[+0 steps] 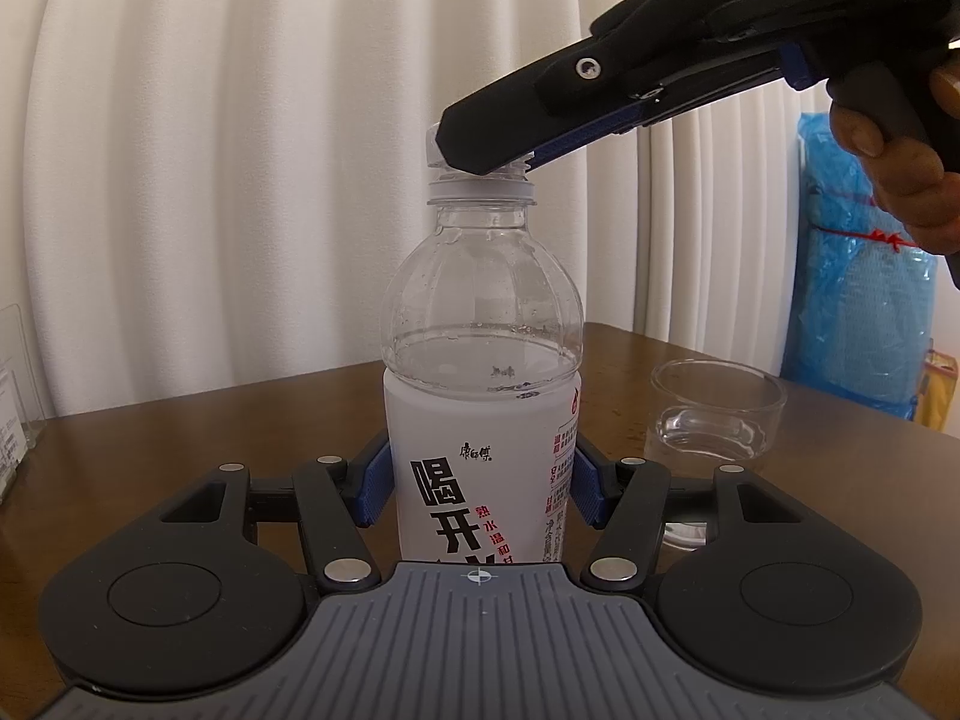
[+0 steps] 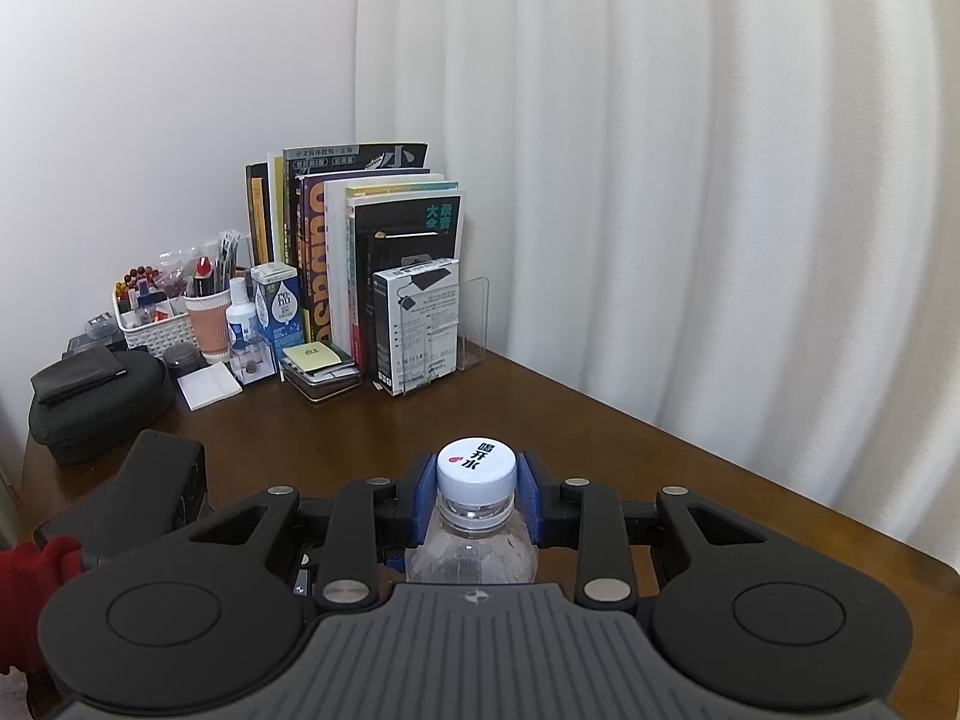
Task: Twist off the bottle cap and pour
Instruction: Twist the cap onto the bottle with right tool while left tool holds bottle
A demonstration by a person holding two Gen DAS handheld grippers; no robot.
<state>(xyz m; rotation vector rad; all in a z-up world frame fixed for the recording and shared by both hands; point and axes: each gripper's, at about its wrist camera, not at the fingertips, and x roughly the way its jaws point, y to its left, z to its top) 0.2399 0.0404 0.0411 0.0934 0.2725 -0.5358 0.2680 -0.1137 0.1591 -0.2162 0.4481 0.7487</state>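
A clear plastic water bottle (image 1: 480,360) with a white label stands upright on the brown table, partly filled. My left gripper (image 1: 480,480) is shut on the bottle's labelled body, blue pads on both sides. My right gripper (image 2: 477,495) is shut on the bottle's white cap (image 2: 476,468), which sits on the neck; in the left wrist view the right gripper (image 1: 480,156) comes in from the upper right and hides most of the cap. An empty clear glass cup (image 1: 717,414) stands on the table to the right of the bottle.
Books (image 2: 360,252), boxes, a white basket (image 2: 153,324) and a black case (image 2: 96,402) crowd the table's far left corner. White curtains (image 2: 690,180) hang behind the table. A blue bag (image 1: 864,276) stands beyond the table's right edge.
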